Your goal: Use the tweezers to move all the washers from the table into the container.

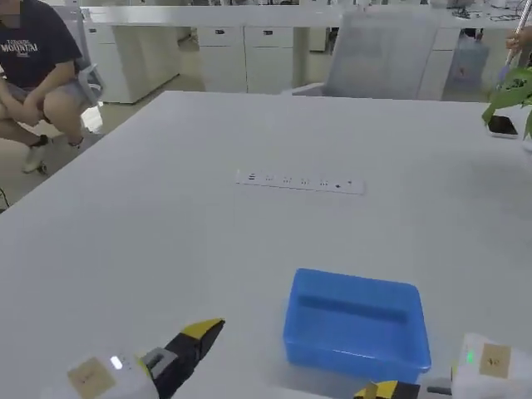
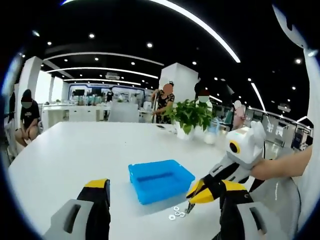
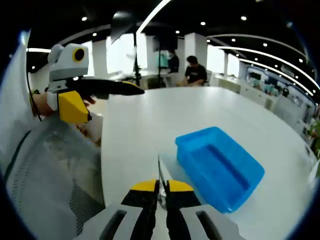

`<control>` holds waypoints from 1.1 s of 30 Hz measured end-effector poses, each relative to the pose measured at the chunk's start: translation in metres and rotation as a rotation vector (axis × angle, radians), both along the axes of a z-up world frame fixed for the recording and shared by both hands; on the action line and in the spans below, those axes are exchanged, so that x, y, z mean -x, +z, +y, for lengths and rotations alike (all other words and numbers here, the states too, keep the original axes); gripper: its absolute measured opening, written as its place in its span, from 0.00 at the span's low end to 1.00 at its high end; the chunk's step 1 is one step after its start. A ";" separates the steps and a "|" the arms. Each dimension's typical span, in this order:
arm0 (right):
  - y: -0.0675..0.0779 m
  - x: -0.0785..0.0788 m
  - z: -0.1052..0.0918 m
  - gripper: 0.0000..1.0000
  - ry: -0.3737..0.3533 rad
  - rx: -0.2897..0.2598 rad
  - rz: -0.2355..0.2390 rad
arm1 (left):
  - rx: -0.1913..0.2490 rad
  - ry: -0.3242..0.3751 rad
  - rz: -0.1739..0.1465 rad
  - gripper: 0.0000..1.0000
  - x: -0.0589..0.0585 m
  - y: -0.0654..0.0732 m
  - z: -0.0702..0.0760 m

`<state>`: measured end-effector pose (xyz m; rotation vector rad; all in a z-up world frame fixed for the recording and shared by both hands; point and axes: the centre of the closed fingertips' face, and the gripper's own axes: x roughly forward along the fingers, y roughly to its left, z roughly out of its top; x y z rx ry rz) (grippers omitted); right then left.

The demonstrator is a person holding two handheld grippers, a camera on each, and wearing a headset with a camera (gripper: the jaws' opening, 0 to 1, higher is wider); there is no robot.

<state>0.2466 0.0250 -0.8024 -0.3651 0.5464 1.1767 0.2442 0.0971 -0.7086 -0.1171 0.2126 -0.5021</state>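
Note:
A blue container (image 1: 357, 324) stands on the white table (image 1: 166, 233) near its front edge; it also appears as the blue container (image 2: 160, 179) and the blue container (image 3: 220, 167). A few small washers (image 2: 176, 213) lie on the table just in front of it. My right gripper (image 3: 159, 187) is shut on thin tweezers (image 3: 159, 172). In the left gripper view, the right gripper (image 2: 200, 195) holds the tweezers' tip (image 2: 189, 206) just above the washers. My left gripper (image 2: 162, 197) is open and holds nothing; the left gripper (image 1: 199, 337) sits left of the container.
A white power strip (image 1: 299, 182) lies mid-table. A grey chair (image 1: 382, 54) stands beyond the far edge, and a plant (image 1: 511, 91) and a phone (image 1: 502, 125) are at the far right. A person (image 1: 37, 66) crouches off the table's left side.

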 end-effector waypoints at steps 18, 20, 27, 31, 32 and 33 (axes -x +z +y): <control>0.003 -0.009 -0.003 0.02 -0.059 -0.089 -0.052 | 0.088 0.069 -0.215 0.99 -0.003 0.041 0.011; 0.003 -0.009 -0.007 0.02 -0.034 -0.072 -0.065 | 0.071 0.089 -0.203 0.99 -0.005 0.038 0.014; 0.003 -0.006 -0.008 0.02 -0.036 -0.133 0.036 | 0.073 0.119 -0.171 0.99 -0.006 0.034 0.020; 0.003 -0.009 -0.010 0.02 -0.027 -0.120 0.022 | 0.083 0.141 -0.199 0.99 -0.006 0.039 0.025; 0.003 -0.009 -0.011 0.02 -0.014 -0.111 0.009 | 0.088 0.144 -0.194 0.99 -0.007 0.038 0.026; 0.003 -0.011 -0.012 0.02 -0.011 -0.110 0.012 | 0.094 0.150 -0.174 0.99 -0.008 0.035 0.029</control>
